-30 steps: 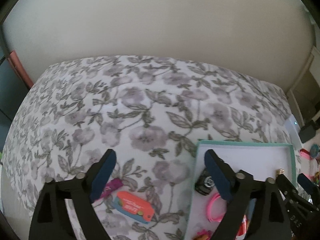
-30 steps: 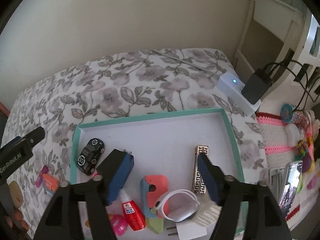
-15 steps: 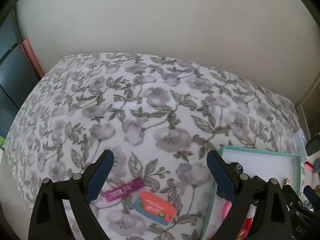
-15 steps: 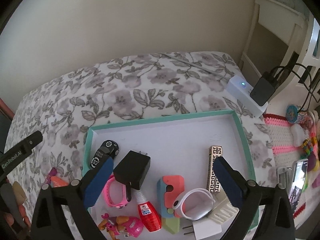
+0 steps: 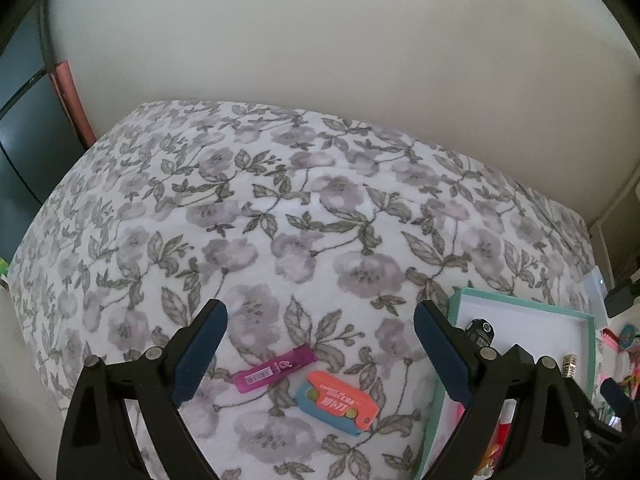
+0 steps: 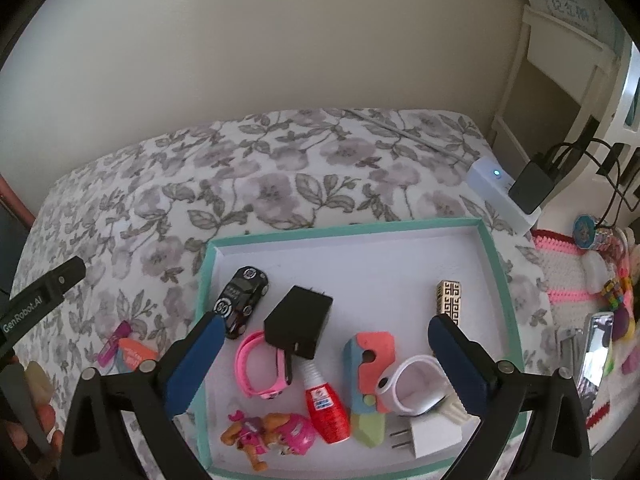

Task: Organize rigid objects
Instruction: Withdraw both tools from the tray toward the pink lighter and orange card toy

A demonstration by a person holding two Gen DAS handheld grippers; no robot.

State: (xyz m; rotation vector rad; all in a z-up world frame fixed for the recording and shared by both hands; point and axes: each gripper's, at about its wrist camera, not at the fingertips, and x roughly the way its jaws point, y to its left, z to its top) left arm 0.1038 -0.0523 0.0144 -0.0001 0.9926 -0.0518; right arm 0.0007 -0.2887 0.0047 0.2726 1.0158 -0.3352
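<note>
Outside the teal tray [image 6: 496, 264], at its nine o'clock, the orange-and-blue toy [image 5: 338, 402] and magenta stick [image 5: 274, 369] lie on the bedspread. We centre our left gripper [image 5: 320, 354], released and empty, over one; our right gripper [image 6: 324, 360] has just been opening, nothing between its jaws.

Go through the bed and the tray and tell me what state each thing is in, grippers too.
Left gripper: open, nothing held.
Right gripper: open, jaws just opened, nothing between them.
Black charger: in the tray, resting partly on the pink watch.
Toy car: in the tray, by its left wall.
Tray: on the bed, uncovered.
Purple stick: on the bedspread, outside the tray.
Orange and blue toy: on the bedspread, outside the tray.
Power strip: light on.
</note>
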